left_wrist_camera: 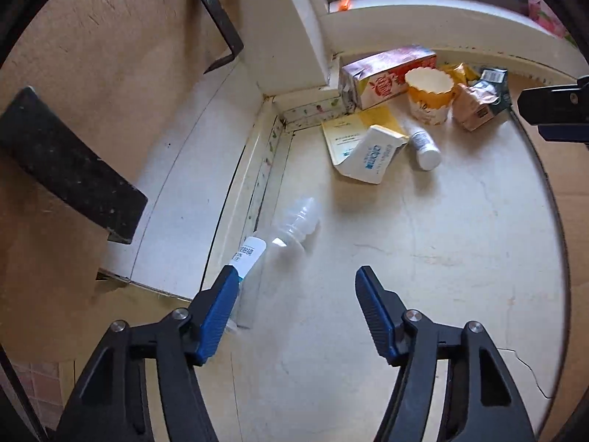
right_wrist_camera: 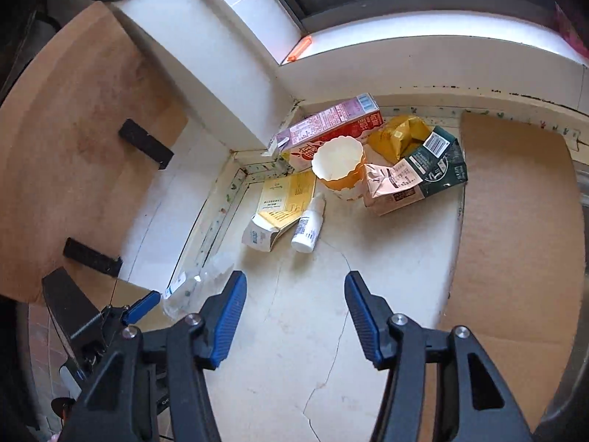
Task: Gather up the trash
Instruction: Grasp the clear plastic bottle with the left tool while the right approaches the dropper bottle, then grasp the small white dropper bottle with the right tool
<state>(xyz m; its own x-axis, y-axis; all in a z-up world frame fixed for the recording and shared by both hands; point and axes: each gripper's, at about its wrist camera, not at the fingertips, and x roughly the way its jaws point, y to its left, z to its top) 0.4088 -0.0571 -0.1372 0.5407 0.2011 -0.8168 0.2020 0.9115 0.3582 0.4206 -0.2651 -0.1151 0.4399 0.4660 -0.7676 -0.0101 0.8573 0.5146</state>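
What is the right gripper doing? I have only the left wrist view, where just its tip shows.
Observer: The right gripper is open, nothing between its pads, aimed at bare floor short of the small white bottle.
Operator: Anything right of the cartons?
Observer: A flat cardboard sheet lies on the floor, beside the dark green carton.
Operator: Is my left gripper on the clear bottle?
Observer: One blue finger of the left gripper is beside the clear bottle; contact cannot be told.
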